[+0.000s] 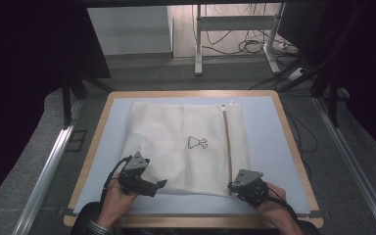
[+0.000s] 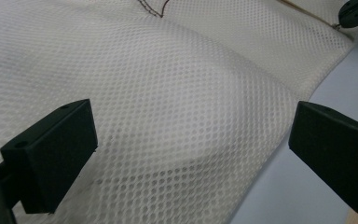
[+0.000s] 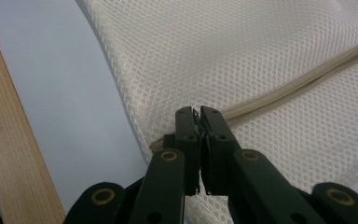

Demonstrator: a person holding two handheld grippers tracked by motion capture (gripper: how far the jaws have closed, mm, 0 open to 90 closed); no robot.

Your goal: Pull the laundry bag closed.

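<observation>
Two hands come in at the near edge of the surface [image 1: 284,147], each one holding a gripper. On the person's left side, the left gripper [image 1: 149,185] sits at the near left corner of a big white mesh bag [image 1: 176,147]. Its fingers [image 2: 51,154] are spread wide apart and hold nothing; the net cloth lies under and between them, with the bag's near edge running past the other finger. On the person's right side, the right gripper [image 3: 199,140] has its fingers pressed tight together right at the bag's near edge, where the tan zipper [image 3: 307,79] ends. It looks like they pinch the zipper's end or its little pull, but the fingers hide that spot, so I cannot be sure. Farther out, the bag lies flat in the middle of the pale blue surface, with a small dark drawing [image 1: 197,143] on it, and the zipper runs straight away toward the far side. I think the step in hand is getting hold of the bag to work the zipper. Next, the left fingers likely need to close on the cloth to keep the bag from sliding, while the right hand pulls slowly along the zipper line.
</observation>
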